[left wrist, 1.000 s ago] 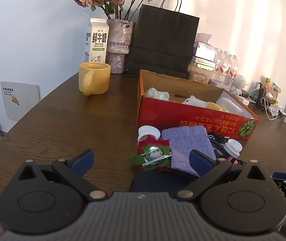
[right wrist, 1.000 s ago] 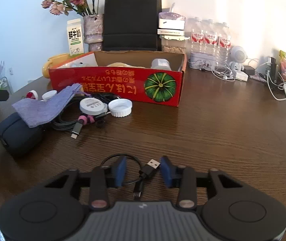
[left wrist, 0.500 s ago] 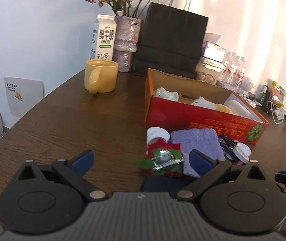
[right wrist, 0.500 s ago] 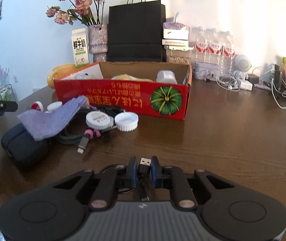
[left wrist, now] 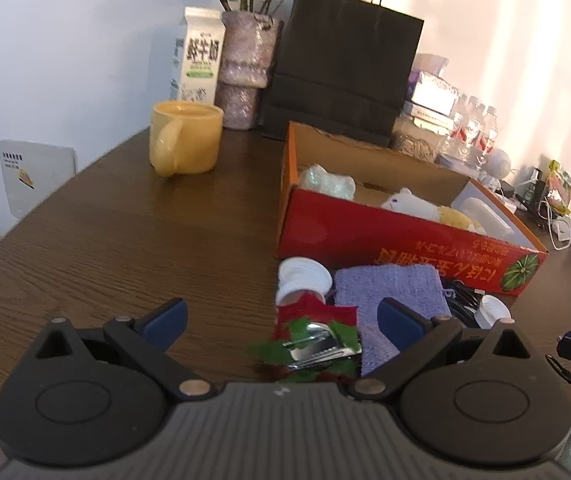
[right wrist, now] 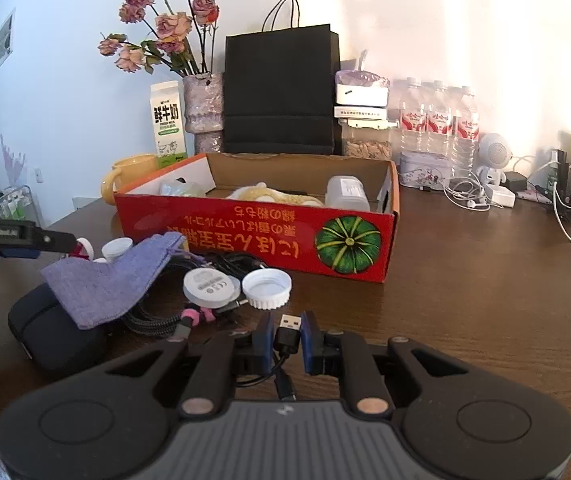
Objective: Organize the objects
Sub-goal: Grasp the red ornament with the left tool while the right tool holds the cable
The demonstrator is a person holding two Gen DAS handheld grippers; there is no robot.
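Looking through the left wrist view: left hand-held gripper [left wrist: 281, 316] gapes wide with nothing between its pads, now lower and closer over the red-green foil clutter [left wrist: 313, 340] beside the purple cloth [left wrist: 389, 292] on the counter [left wrist: 125, 240], just in front of the red box [left wrist: 385, 240].

Right wrist view: right hand-held gripper [right wrist: 287, 334] has just closed and clamps the USB cable [right wrist: 287, 330] by its plug. Plug points forward toward the box, long axis along the fingers; the tail loops back under, probably clear of the counter. So the pick is done; dropping it in the box comes next.
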